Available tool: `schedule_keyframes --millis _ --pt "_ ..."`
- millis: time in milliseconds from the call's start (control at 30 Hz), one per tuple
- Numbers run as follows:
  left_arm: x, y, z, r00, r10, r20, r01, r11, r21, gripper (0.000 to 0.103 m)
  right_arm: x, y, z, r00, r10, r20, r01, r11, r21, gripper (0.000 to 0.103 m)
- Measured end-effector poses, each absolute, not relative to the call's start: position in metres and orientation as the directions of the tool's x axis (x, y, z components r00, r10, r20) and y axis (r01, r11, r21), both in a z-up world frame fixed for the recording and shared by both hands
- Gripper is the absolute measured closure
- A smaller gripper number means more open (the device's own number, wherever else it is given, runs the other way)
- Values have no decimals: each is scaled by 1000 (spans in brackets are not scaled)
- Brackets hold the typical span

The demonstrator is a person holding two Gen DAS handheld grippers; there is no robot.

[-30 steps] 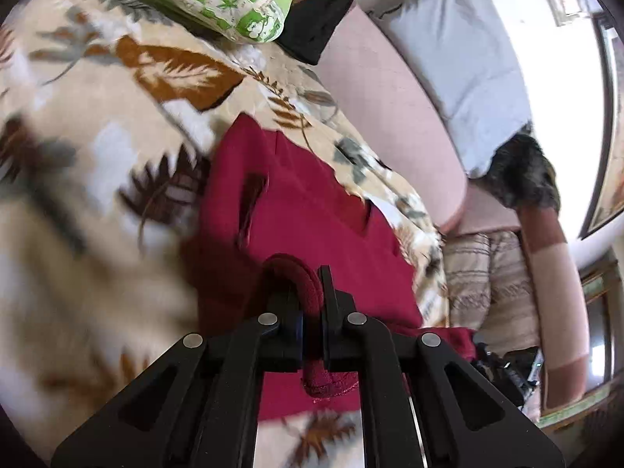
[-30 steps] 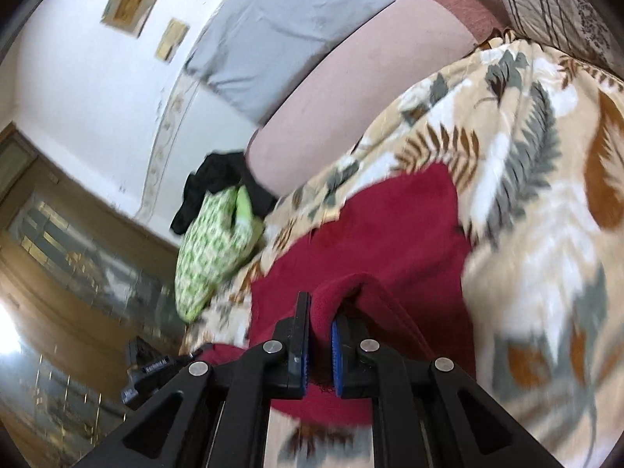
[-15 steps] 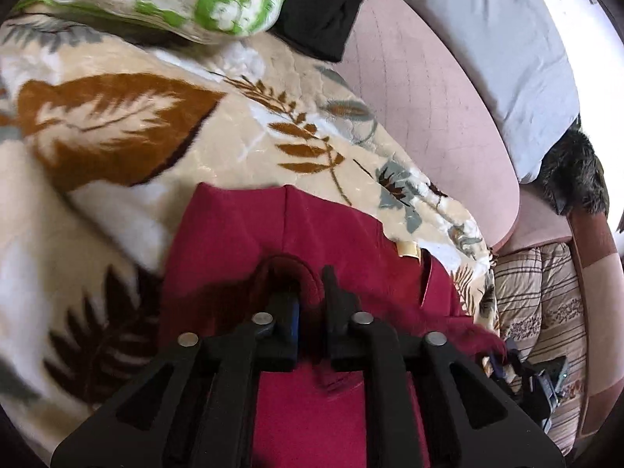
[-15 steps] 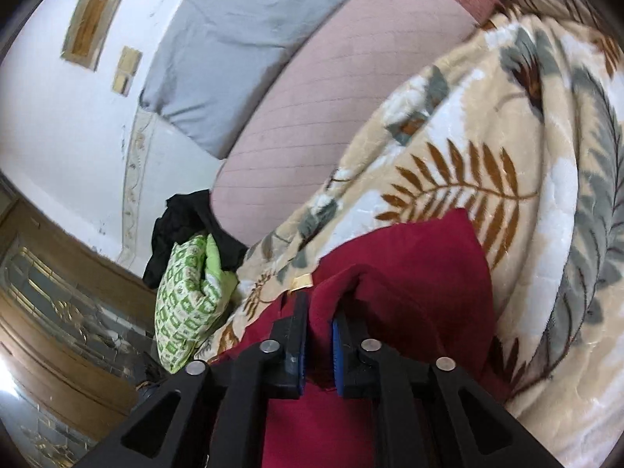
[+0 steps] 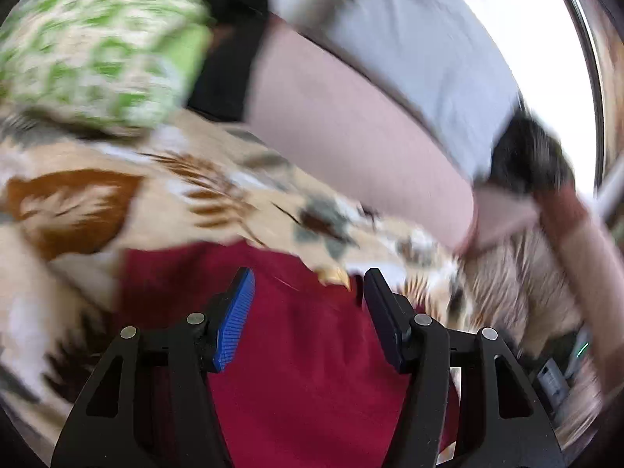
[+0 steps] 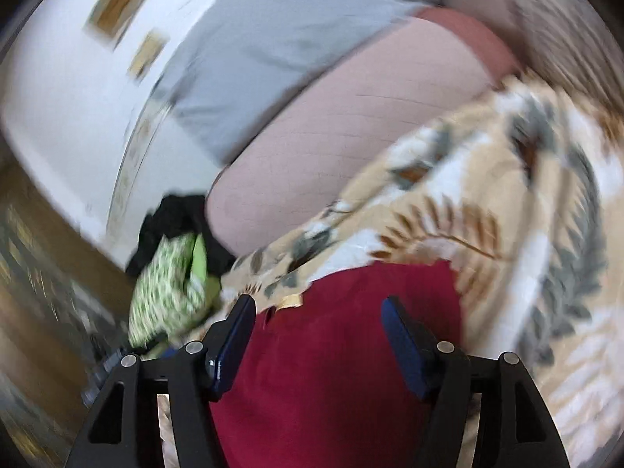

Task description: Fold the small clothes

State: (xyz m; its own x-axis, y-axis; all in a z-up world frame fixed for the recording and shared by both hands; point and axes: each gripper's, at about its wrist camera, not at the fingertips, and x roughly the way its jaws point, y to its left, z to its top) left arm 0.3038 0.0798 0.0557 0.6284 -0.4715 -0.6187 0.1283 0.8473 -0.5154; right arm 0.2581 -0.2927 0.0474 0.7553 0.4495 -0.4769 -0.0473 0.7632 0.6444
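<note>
I read this as a home, a living room or bedroom — soft furnishings fill both views. Under my cameras a plush blanket [image 5: 163, 195] printed with brown and grey leaves covers a couch or bed, and a padded pink backrest [image 6: 351, 124] rises along its far side. A grey cushion [image 6: 280, 39] leans on that backrest, with a striped cushion [image 5: 507, 273] at the right end. At the far left a green-and-white patterned cloth [image 5: 97, 46] sits beside a black garment [image 6: 175, 214]. Small framed pictures [image 6: 121, 4] hang on a white wall [image 6: 66, 117] — blurred, though domestic enough
</note>
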Motion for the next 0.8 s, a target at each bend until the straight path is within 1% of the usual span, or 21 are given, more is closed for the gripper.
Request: schedule_keyframes --millis 67,100,133,167,200,233,267,300,433,500,567,600,667,733,767,800 --pt "316 55 45 600 -428 -676 156 891 -425 46 269 -263 53 733 431 -526 -80 823 563 37" --pt "321 48 37 598 -382 -705 153 917 -368 46 279 -243 53 710 390 -586 -81 872 482 37" --pt "327 45 23 591 -305 -747 124 949 -289 46 287 -232 50 690 360 -628 -76 899 432 37" --pt "332 50 7 569 -251 -783 81 965 -250 46 300 -219 40 645 321 -694 -62 926 371 37" --pt "333 58 -5 552 -236 -800 56 968 -246 47 310 -214 30 601 300 -741 -46 938 343 37" --pt "332 67 -16 552 -259 -792 66 961 -268 50 319 -214 14 554 272 -787 -15 948 317 37" --pt "324 75 -20 597 -309 -740 126 947 -294 50 329 -218 -6 492 224 -841 28 962 272 37" --pt "320 82 -22 608 -341 -717 139 935 -327 50 334 -225 -22 456 210 -865 41 966 256 39" --pt "325 92 -27 601 -393 -696 139 909 -393 50 330 -241 -41 557 194 -808 -51 979 199 39" --pt "326 92 -25 590 -394 -705 138 909 -393 50 328 -241 -43 587 189 -787 -64 980 188 37" --pt "325 94 -17 567 -388 -727 122 912 -392 50 328 -235 -39 577 184 -795 -79 982 170 34" --pt "321 95 -9 564 -379 -734 103 914 -393 50 326 -235 -33 569 188 -801 -87 982 169 35" --pt "304 106 12 585 -393 -710 82 899 -430 50 319 -235 -12 566 216 -796 -76 975 211 35" --pt "278 120 30 610 -392 -688 69 892 -447 50 291 -237 20 635 252 -730 -81 962 261 35" --pt "261 130 38 619 -406 -672 71 881 -467 50 276 -238 32 662 245 -709 -79 963 259 35" --pt "247 137 41 626 -418 -658 71 871 -486 47 257 -239 44 679 231 -697 -73 966 249 35"
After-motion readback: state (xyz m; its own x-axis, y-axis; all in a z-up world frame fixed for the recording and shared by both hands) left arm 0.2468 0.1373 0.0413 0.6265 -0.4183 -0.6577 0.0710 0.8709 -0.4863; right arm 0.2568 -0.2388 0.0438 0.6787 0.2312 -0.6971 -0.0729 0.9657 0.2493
